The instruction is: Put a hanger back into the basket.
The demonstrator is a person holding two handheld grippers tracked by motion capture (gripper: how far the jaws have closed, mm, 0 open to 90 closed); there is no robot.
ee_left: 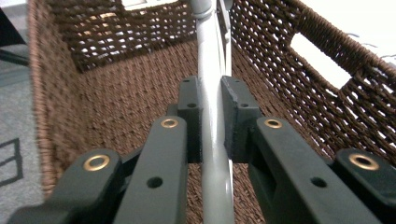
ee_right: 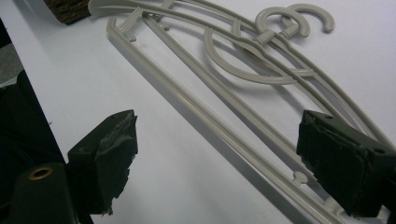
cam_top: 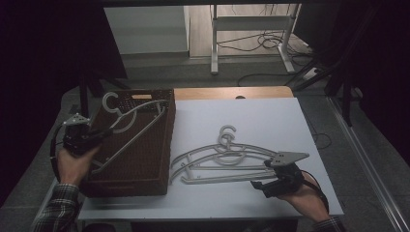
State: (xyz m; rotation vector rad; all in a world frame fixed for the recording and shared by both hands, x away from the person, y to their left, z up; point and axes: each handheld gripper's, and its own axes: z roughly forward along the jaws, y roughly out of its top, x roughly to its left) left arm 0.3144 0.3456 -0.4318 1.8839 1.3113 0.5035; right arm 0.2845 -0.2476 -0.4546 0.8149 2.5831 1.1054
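A grey plastic hanger (cam_top: 126,126) lies tilted in the brown woven basket (cam_top: 159,145), hook toward the far left corner. My left gripper (cam_top: 96,136) is shut on that hanger's bar (ee_left: 212,121) over the basket's left side. Two more grey hangers (cam_top: 220,162) lie stacked on the white table, hooks pointing away. My right gripper (cam_top: 256,183) is open at their near right end, its pads (ee_right: 109,154) spread wide above the bottom bars (ee_right: 224,126).
The basket stands at the table's left edge, its near wall close to the front edge. Bare white tabletop (cam_top: 261,121) stretches behind and right of the hangers. A metal stand (cam_top: 251,29) and cables lie on the floor beyond.
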